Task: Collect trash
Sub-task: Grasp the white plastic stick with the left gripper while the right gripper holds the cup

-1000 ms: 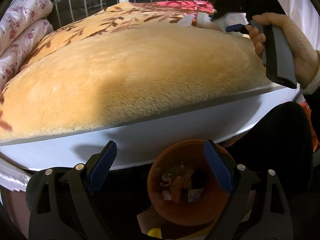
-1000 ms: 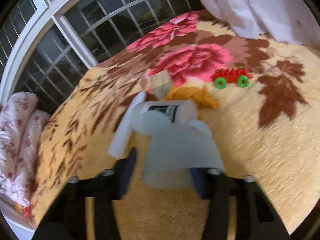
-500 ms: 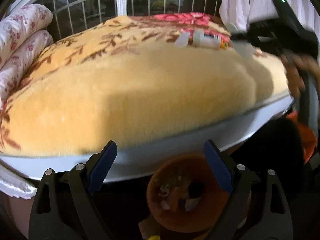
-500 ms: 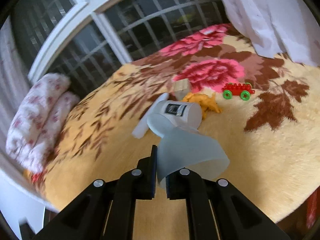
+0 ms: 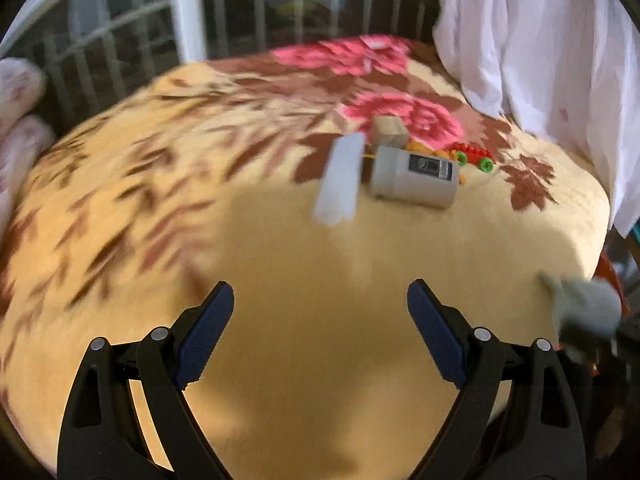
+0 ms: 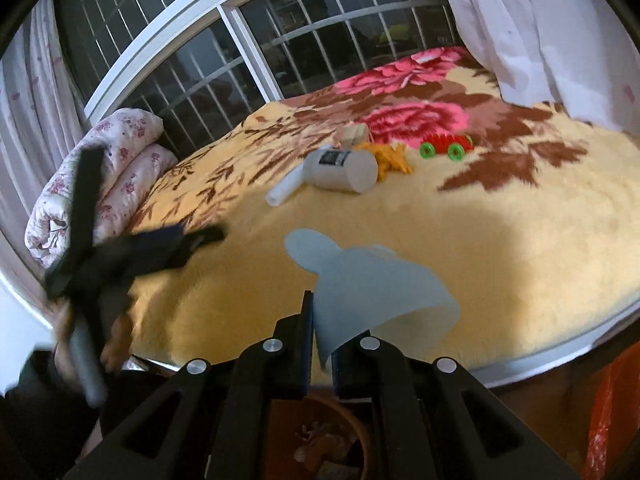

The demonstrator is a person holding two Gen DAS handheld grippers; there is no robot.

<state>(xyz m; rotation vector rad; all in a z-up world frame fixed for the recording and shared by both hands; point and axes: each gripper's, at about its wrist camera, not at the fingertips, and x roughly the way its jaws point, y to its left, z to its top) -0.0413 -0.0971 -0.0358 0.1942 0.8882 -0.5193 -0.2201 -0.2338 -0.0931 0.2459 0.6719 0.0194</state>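
Observation:
My right gripper point(image 6: 322, 344) is shut on a crumpled translucent plastic cup point(image 6: 376, 292) and holds it over the bed's near edge, above an orange waste bin point(image 6: 352, 436). My left gripper point(image 5: 320, 336) is open and empty over the yellow blanket point(image 5: 280, 240); it also shows blurred in the right wrist view point(image 6: 132, 248). On the blanket lie a white jar point(image 5: 412, 178) on its side, a white tube point(image 5: 340, 180) and an orange wrapper point(image 6: 390, 158). The cup shows blurred at the left wrist view's right edge point(image 5: 584, 306).
A red toy car with green wheels point(image 6: 446, 146) and a small beige block point(image 5: 390, 130) lie near the jar. Rolled floral quilts point(image 6: 96, 176) sit at the bed's left end. A barred window point(image 6: 280, 40) and white curtain point(image 5: 540, 48) stand behind. An orange bag point(image 6: 612, 420) hangs at the right.
My right gripper has pulled back from the jar to the bed's edge with the cup. My left gripper has risen from the bin and moved over the blanket, still open.

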